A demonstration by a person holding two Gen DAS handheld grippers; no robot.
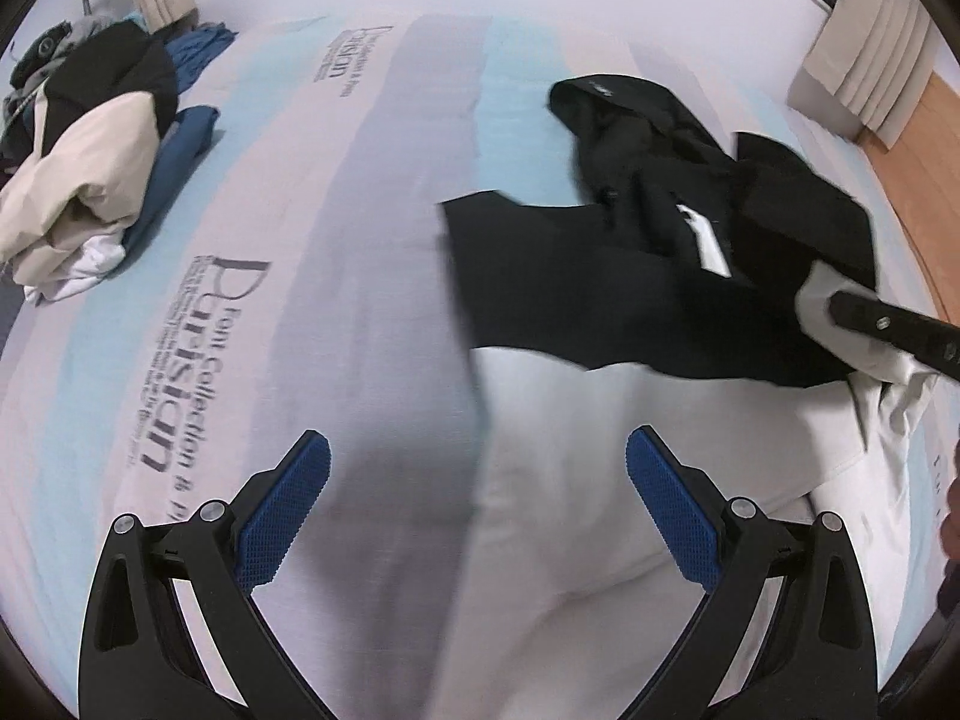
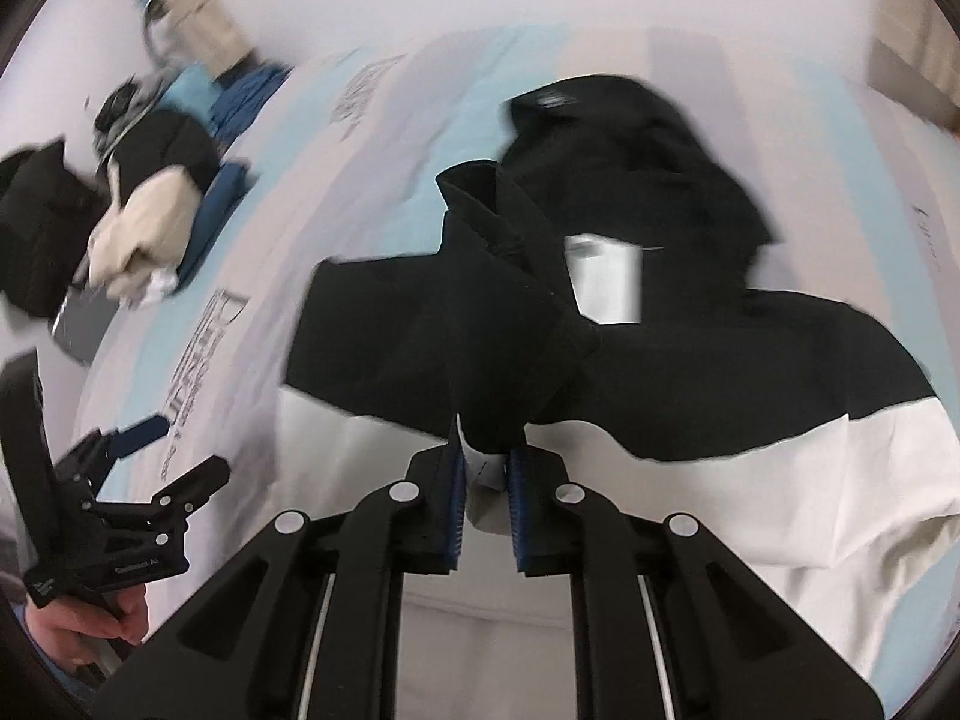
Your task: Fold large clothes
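A black and white hooded jacket [image 1: 600, 276] lies spread on the striped bedsheet [image 1: 336, 228], hood at the far end. My left gripper [image 1: 478, 468] is open and empty, hovering above the jacket's white lower part and its left edge. My right gripper [image 2: 485, 468] is shut on a bunched fold of the jacket [image 2: 600, 372], where black and white fabric meet, and lifts it slightly. The right gripper shows in the left wrist view [image 1: 840, 306] at the far right, on the fabric. The left gripper shows in the right wrist view [image 2: 162, 456] at the lower left.
A pile of other clothes [image 1: 90, 138], black, beige, blue and white, sits at the bed's far left; it also shows in the right wrist view [image 2: 150, 198]. A beige curtain [image 1: 864, 54] and wooden floor [image 1: 924, 174] lie to the right of the bed.
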